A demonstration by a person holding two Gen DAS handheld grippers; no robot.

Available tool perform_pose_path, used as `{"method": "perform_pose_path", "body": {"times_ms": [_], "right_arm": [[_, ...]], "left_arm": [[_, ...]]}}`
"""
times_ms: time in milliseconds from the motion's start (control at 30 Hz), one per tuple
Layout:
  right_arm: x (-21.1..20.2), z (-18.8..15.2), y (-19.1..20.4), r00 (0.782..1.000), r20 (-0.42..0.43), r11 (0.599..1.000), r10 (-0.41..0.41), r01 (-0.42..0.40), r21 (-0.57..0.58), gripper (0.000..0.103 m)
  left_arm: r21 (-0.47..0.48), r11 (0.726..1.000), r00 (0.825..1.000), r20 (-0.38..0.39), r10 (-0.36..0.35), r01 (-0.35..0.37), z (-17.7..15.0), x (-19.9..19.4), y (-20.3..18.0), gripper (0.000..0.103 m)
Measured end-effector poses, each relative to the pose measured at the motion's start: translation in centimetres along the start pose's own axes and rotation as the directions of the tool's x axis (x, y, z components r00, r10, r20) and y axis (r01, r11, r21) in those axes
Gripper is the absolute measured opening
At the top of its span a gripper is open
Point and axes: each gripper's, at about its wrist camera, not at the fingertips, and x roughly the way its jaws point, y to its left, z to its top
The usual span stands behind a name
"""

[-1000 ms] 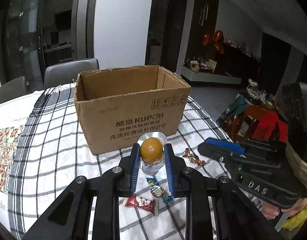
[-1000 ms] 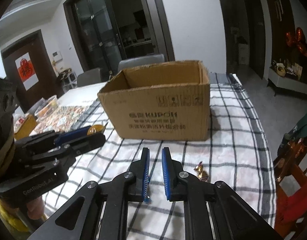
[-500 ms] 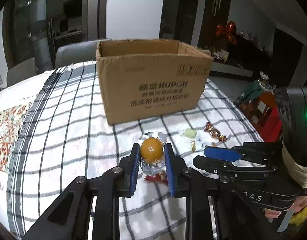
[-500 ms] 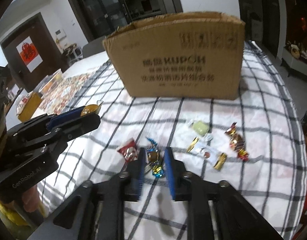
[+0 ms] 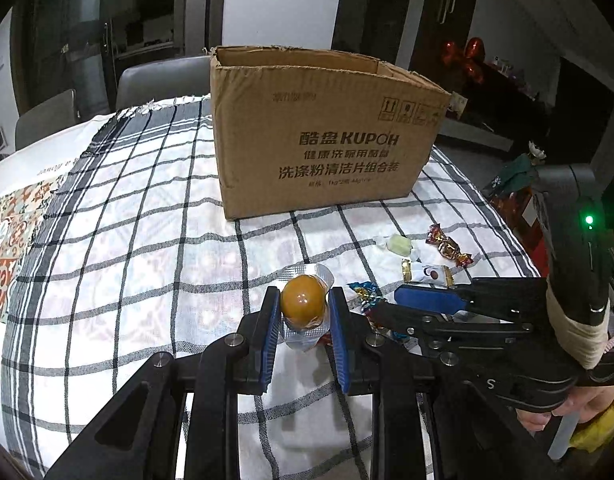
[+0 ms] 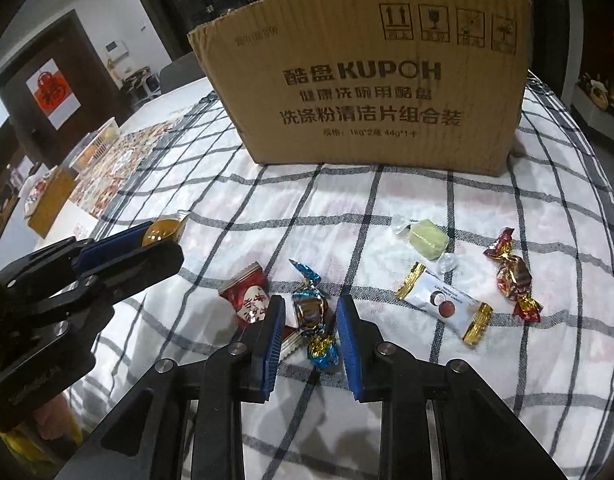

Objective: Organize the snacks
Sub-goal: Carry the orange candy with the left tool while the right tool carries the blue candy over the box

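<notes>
**Right wrist view: a second sweet framed, the box not yet fed**

Right wrist view looks down on the checked cloth of the table, where the right hand-held gripper stands slightly apart around a blue-wrapped candy. Its pads flank the wrapper without clearly pressing it, having just been opening, so I judge nothing is gripped yet. A red-and-white packet lies touching the left pad's side. Toward the table's right edge lie a pale green sweet, a white bar with gold ends and a red-gold twisted candy.

The left hand-held gripper is closed on an orange jelly cup, squeezing its round dome with the foil flange sticking out above and below, carried above the cloth.

The cardboard box stands toward the far side of the table, open-topped. Judging by this, sorting is early: five snacks lie loose, one is in hand, and all must go into the box.

Only the left wrist view shows the box's open rim, though not its floor; whether anything is inside I cannot tell. Only the right wrist view shows the red-and-white packet whole, and containers at the far left corner.
</notes>
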Motion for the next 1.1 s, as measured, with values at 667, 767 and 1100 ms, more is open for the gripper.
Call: {"method": "perform_pose_path", "body": {"times_ms": [667,767,1100], "right_arm": [[-4.4,1.1,1.0,0.989,0.145,0.998,-0.04,0.046,-0.038,0.019],[-6.3,1.8,1.0,0.98,0.195,0.998,-0.04,0.048,-0.035,0.019],[-11.7,3.9,1.6,0.939,0.341,0.998,-0.039,0.054,-0.033,0.019]], "left_arm": [[-0.015,0.999,0.998,0.048,-0.028,0.029,1.5,-1.5,-0.3,0.024],[-0.007,0.999,0.996,0.078,-0.032,0.032,2.2,-2.4,-0.6,0.024],[0.025,0.998,0.982,0.179,-0.055,0.051,5.1,-5.7,-1.6,0.024]]}}
